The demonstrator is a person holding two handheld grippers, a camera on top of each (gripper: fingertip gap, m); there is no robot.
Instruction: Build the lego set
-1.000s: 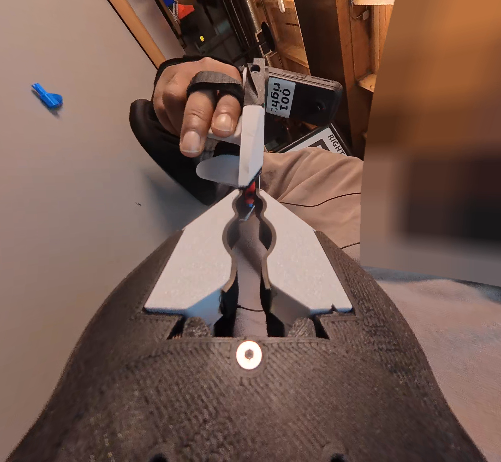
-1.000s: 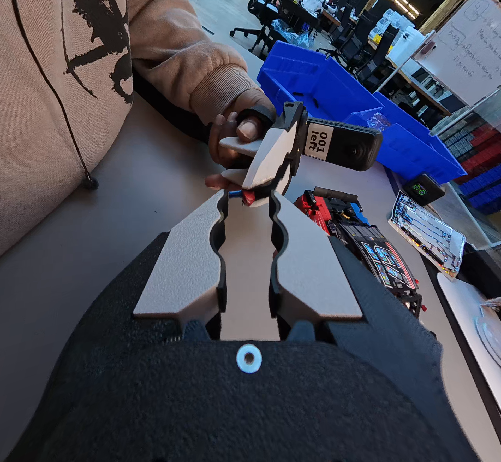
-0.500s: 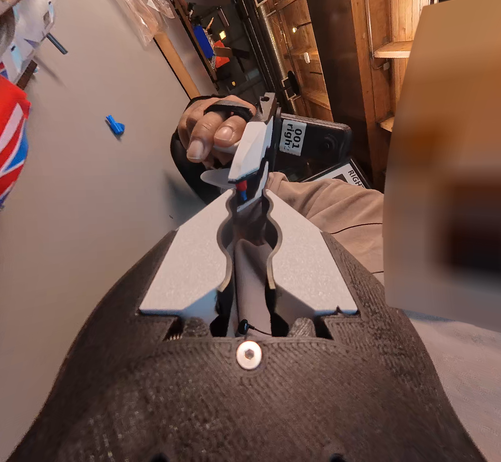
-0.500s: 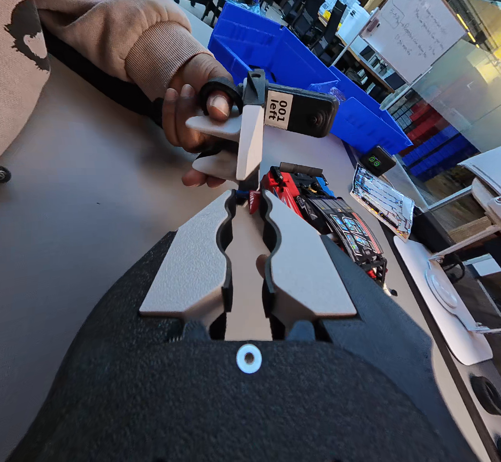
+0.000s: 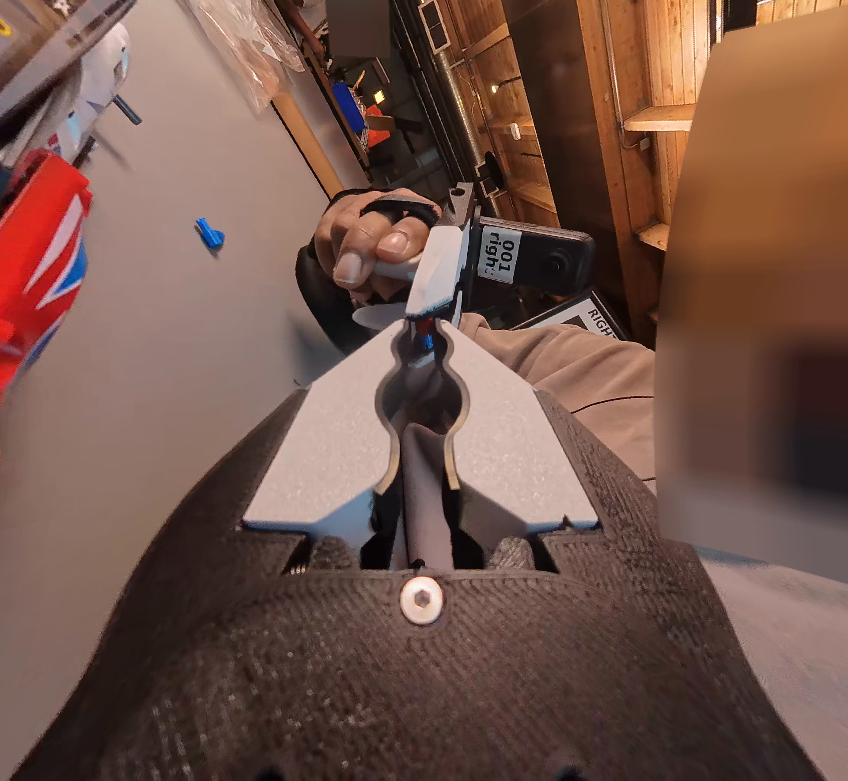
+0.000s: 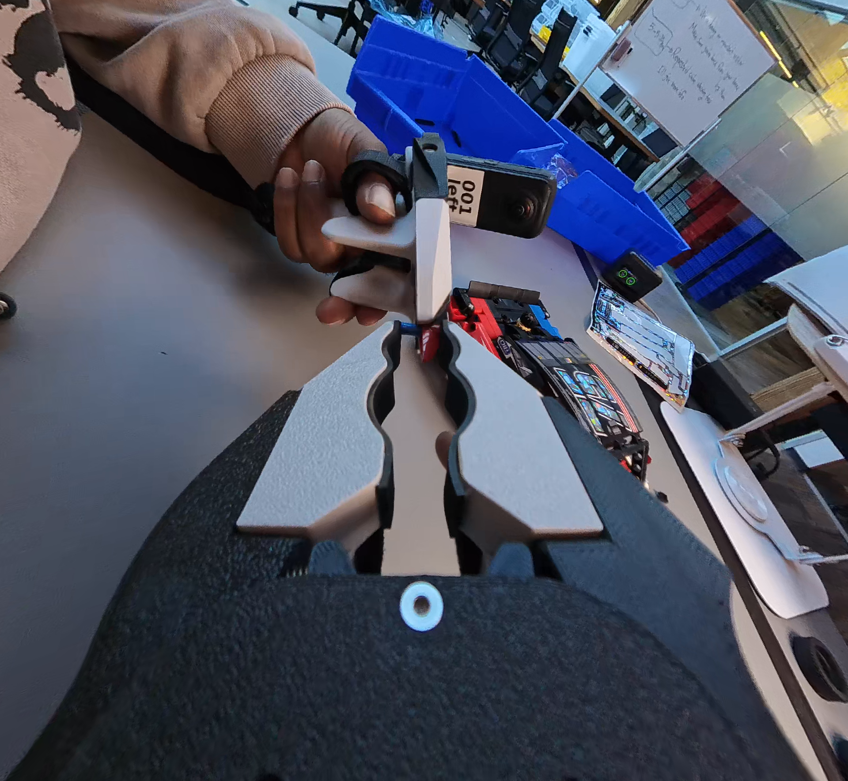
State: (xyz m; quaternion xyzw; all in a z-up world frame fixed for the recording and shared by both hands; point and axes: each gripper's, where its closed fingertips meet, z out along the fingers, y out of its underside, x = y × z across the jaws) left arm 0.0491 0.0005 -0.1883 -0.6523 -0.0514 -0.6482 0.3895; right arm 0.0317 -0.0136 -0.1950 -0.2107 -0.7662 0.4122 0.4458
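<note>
A small red and blue lego piece sits between the tips of both grippers, held above the grey table. My left gripper is shut on it. The right gripper meets it tip to tip from the far side. In the right wrist view my right gripper is narrowed onto the same piece: a blue pin touches one fingertip and the red part the other. The left gripper stands edge-on just behind. The piece's shape is mostly hidden.
A partly built red, black and blue lego car lies on the table to the right, also at the left edge of the left wrist view. A loose blue piece, blue bins and a sticker sheet lie around. Left and right tips are no more than a few centimetres apart.
My right gripper's jaws have narrowed from wide apart onto the piece. Both grippers have tilted while staying tip to tip. The left gripper now shows edge-on in the right wrist view.
</note>
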